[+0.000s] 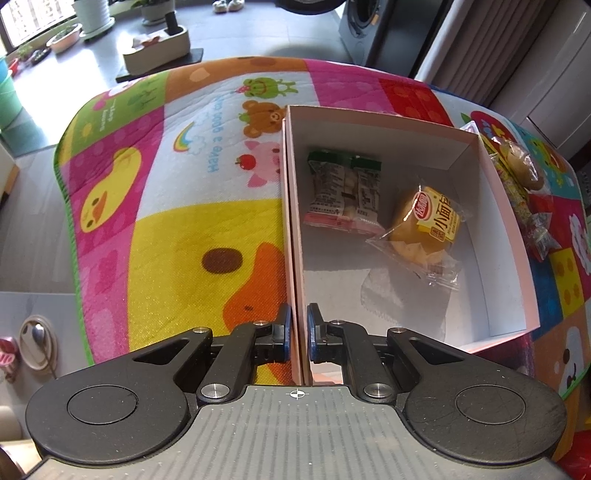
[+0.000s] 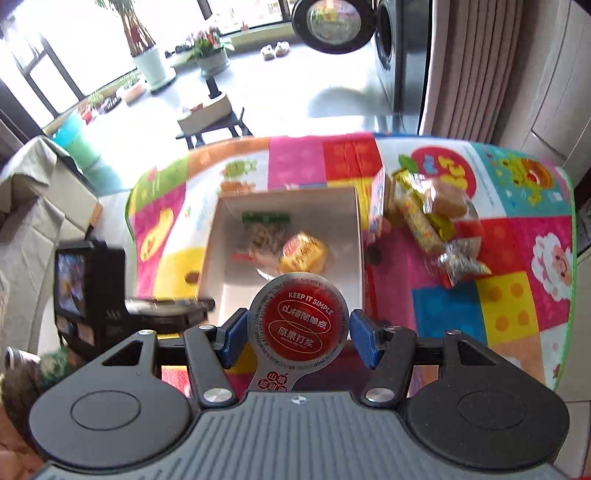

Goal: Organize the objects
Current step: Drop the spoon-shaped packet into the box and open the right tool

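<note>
Round foil-lidded cup point(image 2: 298, 320) between right fingers point(image 2: 232, 338); left fingers point(image 1: 284, 334) on cardboard box point(image 1: 495, 199) wall (thin).

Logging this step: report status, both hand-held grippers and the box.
Left hand-held gripper shut on box wall. Right hand-held gripper shut on round red snack, short of box. Two snacks inside; nothing blocking.

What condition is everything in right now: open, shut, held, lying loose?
Pink-walled cardboard box: open, lidless, its near wall pinched.
Left gripper: shut on that wall.
Right gripper: shut on round red-foil snack cup.
Washing machine door: open.
</note>
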Demonstrator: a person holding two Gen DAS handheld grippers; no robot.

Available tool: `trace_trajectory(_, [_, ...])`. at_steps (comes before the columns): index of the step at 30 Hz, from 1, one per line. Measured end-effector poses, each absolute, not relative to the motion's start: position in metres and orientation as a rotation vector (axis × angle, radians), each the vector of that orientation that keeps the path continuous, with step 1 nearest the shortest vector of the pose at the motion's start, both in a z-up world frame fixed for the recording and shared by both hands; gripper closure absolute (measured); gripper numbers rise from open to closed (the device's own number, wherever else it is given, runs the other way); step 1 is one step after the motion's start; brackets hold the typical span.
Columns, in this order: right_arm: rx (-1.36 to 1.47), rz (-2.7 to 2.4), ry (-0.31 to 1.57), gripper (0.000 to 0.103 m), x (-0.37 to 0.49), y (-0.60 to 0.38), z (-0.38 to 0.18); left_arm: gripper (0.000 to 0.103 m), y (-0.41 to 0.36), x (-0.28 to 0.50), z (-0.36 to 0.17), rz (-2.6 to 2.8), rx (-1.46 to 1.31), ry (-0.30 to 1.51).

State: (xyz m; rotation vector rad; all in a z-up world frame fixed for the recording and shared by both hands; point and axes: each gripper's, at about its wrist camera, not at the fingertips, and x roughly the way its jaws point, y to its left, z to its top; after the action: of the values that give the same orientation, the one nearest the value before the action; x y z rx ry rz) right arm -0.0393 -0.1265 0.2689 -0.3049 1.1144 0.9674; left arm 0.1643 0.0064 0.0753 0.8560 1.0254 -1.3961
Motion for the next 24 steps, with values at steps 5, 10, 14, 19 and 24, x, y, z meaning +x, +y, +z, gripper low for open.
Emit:
trace_trajectory(5, [-0.122,1.02,1.086,0.043,-0.026,-0.097,0.279,0.093,0.008,0.164,0.074,-1.381,0.841,1.031])
trace_trajectory(10, [-0.241,0.999,0.933,0.011,-0.033,-0.108,0.276,0.093,0.009,0.162,0.076,-1.374,0.846,1.025])
trace_trajectory(14, [-0.359,0.92,0.883,0.0,-0.024,-0.136,0.255,0.093,0.007,0.158,0.076,-1.344,0.852,1.022])
trace_trajectory(19, [-0.476,0.826,0.774,0.0,-0.01,-0.157,0.228,0.093,0.005,0.154,0.075,-1.33,0.875,1.007])
trace_trajectory(24, [-0.484,0.837,0.809,0.0,0.017,-0.155,0.208,0.093,0.005,0.151,0.075,-1.301,0.874,1.0])
